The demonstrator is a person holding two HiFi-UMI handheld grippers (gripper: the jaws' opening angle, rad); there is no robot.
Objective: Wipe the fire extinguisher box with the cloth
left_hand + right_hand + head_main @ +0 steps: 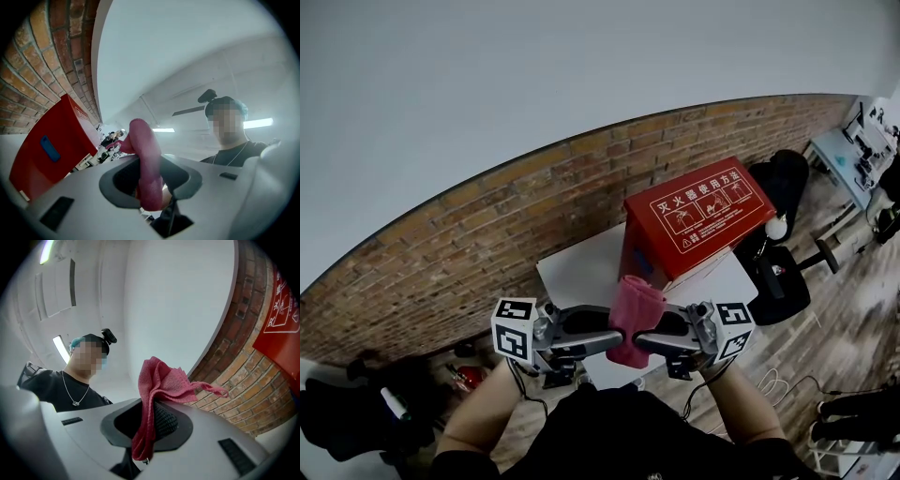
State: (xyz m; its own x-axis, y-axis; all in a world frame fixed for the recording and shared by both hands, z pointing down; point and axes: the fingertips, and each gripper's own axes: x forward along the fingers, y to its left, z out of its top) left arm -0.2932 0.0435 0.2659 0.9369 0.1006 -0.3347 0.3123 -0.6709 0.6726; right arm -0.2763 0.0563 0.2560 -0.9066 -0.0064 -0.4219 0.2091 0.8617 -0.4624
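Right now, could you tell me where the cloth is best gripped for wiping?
Probably the cloth at its bunched lower part, from both sides, as the left hand-held gripper and right hand-held gripper do: its folded top stands free toward the box.

A white table point(574, 270) stands against the brick wall point(478, 239). Only 1 thing rests on it: the red fire extinguisher box point(698, 217), at its far right part. The table stands on a wooden floor point(855, 314), with a black chair point(783, 281) just beside it.
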